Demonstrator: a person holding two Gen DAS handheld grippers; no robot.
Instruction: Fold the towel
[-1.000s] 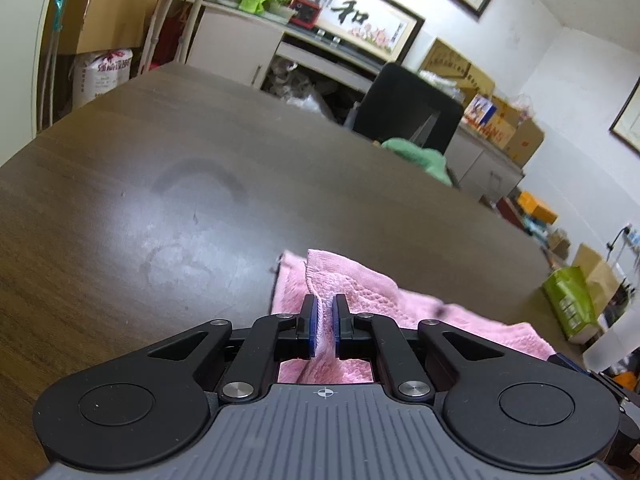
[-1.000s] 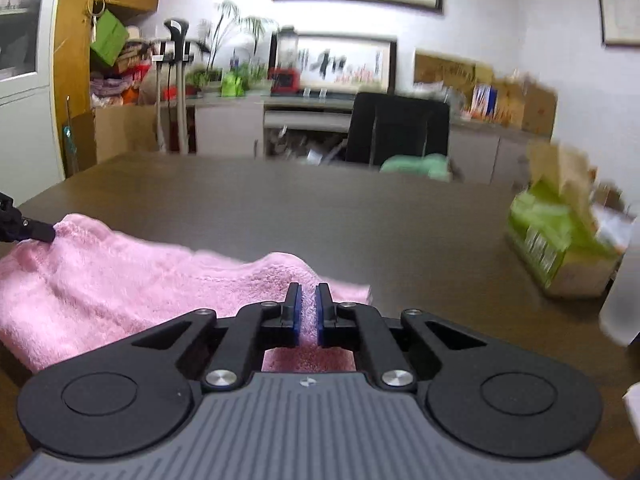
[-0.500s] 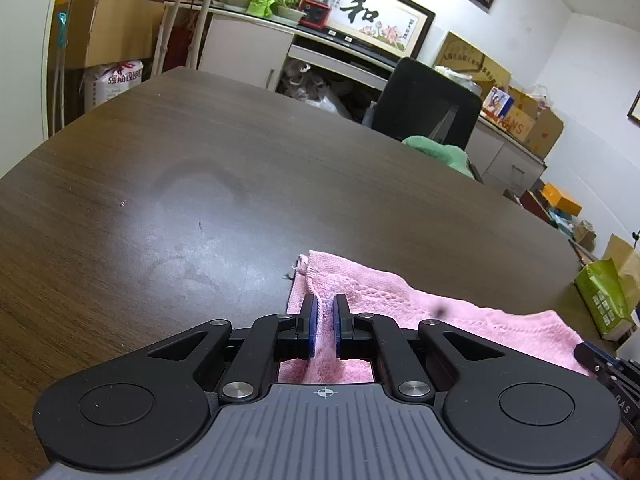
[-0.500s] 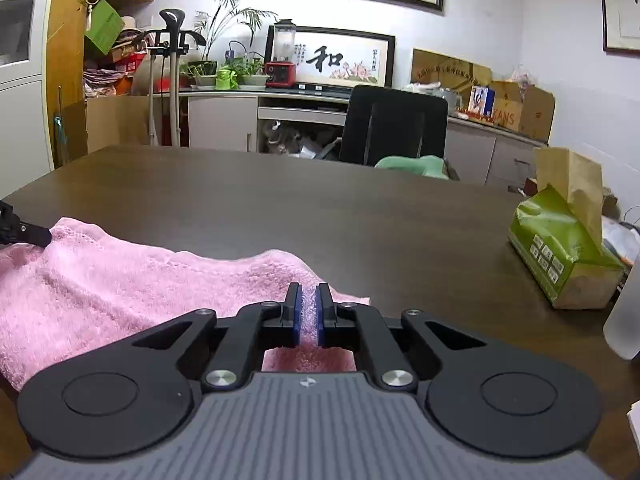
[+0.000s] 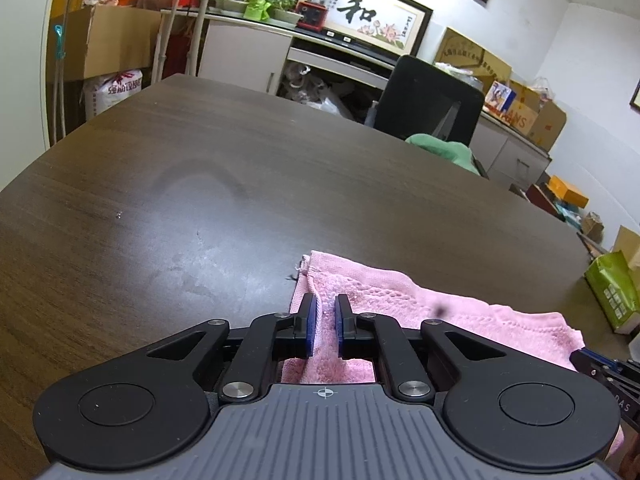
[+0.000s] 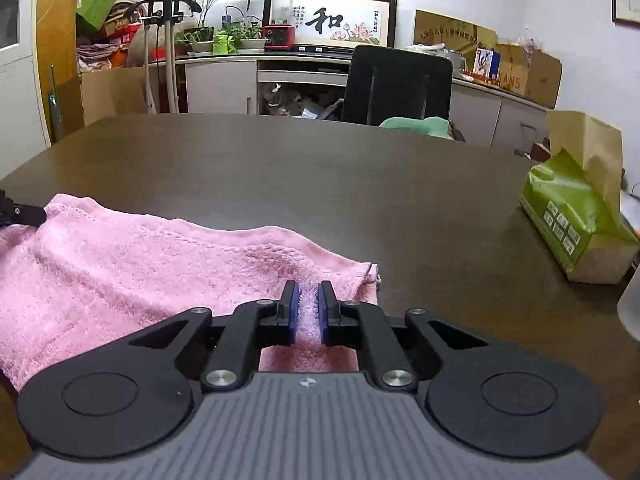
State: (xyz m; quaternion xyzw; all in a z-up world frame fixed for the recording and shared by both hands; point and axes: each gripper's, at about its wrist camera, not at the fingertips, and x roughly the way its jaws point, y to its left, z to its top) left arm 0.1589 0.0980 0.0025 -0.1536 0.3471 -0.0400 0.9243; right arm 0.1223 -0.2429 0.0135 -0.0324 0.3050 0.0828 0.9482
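A pink towel point(image 5: 460, 320) lies crumpled on the dark wooden table point(image 5: 280, 168), stretched between my two grippers. The left gripper point(image 5: 325, 312) is shut on a raised ridge at the towel's left corner. In the right wrist view the towel point(image 6: 160, 264) spreads out to the left, and the right gripper point(image 6: 308, 300) is shut on a fold close to its right corner. A left fingertip point(image 6: 22, 214) shows at the towel's far left end. Part of the right gripper's body point(image 5: 600, 364) shows at the lower right of the left wrist view.
A green tissue pack point(image 6: 572, 216) with a brown paper top stands on the table point(image 6: 320, 168) to the right. A pale bottle point(image 6: 630, 304) sits at the right edge. A black chair point(image 6: 396, 84) with a green cloth point(image 6: 416, 125) stands behind the far table edge.
Both grippers have carried the towel forward and down, so it now rests flatter and more spread on the table. The gap between each pair of pads looks slightly wider.
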